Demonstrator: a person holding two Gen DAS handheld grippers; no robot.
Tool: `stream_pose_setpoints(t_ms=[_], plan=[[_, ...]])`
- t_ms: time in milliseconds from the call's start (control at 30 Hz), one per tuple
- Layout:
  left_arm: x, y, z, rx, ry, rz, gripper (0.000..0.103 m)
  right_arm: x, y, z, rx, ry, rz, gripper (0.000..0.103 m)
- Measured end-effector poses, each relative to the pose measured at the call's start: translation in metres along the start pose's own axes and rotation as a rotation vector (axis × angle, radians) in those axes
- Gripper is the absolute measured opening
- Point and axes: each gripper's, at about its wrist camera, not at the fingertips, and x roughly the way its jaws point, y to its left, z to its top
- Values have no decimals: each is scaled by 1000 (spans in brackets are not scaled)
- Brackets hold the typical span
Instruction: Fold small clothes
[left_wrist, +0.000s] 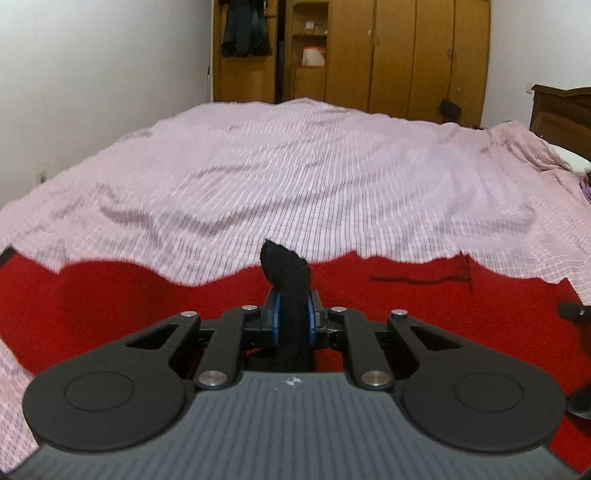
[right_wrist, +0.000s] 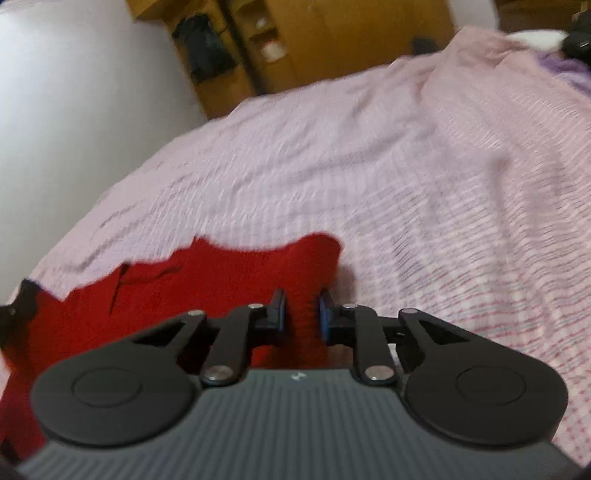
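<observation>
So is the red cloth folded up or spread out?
Spread out. The red cloth lies flat on the pink bedcover, with a black edge pinched in the left gripper.

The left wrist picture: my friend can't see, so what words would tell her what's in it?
The left tool is shut on a strip of black cloth that sticks up between its blue pads. Under it a red garment lies on a bed with a pink checked cover. Behind the bed stands a wooden wardrobe.
</observation>
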Motion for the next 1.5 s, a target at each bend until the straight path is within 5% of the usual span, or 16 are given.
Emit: stream_pose_setpoints(t_ms=[167, 300, 367, 500, 667, 1067, 1500], plan=[[34, -3, -5, 47, 135, 33, 21, 6, -11, 0, 37, 18, -56, 18], [52, 0, -25, 74, 184, 136, 60, 10, -7, -1, 8, 28, -70, 22], [50, 1, -27, 96, 169, 172, 67, 12, -8, -1, 16, 32, -75, 26], [42, 7, -22, 82, 178, 175, 67, 11, -12, -1, 37, 28, -75, 37], [19, 25, -21, 25, 175, 164, 67, -3, -15, 0, 50, -11, -76, 64], [-44, 67, -26, -65, 199, 152, 67, -68, 2, 2, 99, -30, -74, 64], [-96, 102, -35, -136, 171, 131, 67, -136, 58, -15, 61, 60, 72, 64]])
